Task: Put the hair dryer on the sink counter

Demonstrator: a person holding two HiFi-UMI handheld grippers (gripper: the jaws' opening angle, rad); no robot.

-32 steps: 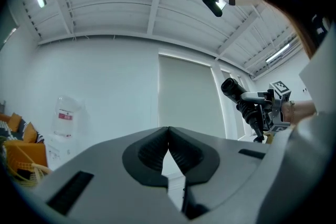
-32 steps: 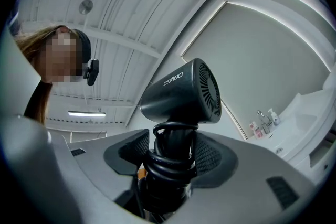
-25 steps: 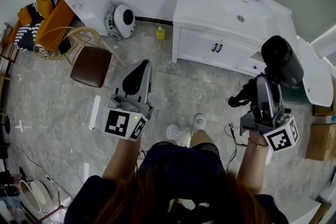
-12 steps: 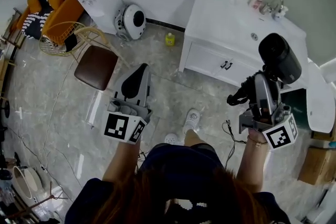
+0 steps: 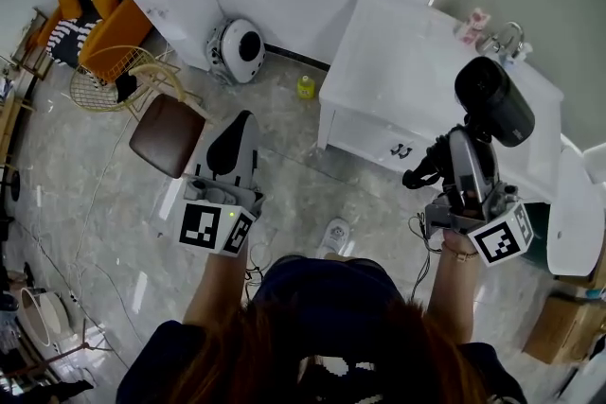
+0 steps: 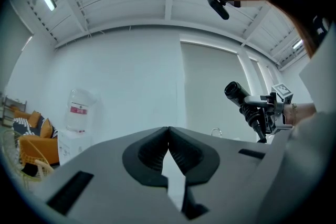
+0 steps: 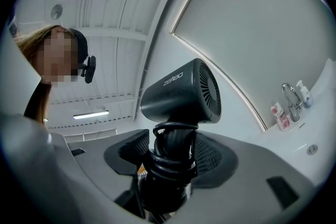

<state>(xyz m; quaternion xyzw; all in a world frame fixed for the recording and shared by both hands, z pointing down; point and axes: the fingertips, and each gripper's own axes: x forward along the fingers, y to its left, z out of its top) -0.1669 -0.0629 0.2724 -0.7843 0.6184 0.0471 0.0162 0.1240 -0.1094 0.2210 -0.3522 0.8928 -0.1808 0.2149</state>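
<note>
Right gripper [image 5: 461,154] is clamping the matte black hair dryer [image 5: 492,97] by its cord-wrapped handle, cylindrical barrel up, near the glossy white sink counter [image 5: 398,52]. Left gripper [image 5: 237,130] is sitting closed, empty.

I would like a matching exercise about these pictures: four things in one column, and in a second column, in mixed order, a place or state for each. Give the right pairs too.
Things:
1. hair dryer
2. left gripper
3. yellow bottle
4. faucet

Places or states:
a. on the floor beside the white cabinet
b. shut, nothing between its jaws
c. on the sink counter
d. held by its handle in the right gripper

Pairs: 1-d, 2-b, 3-a, 4-c
</note>
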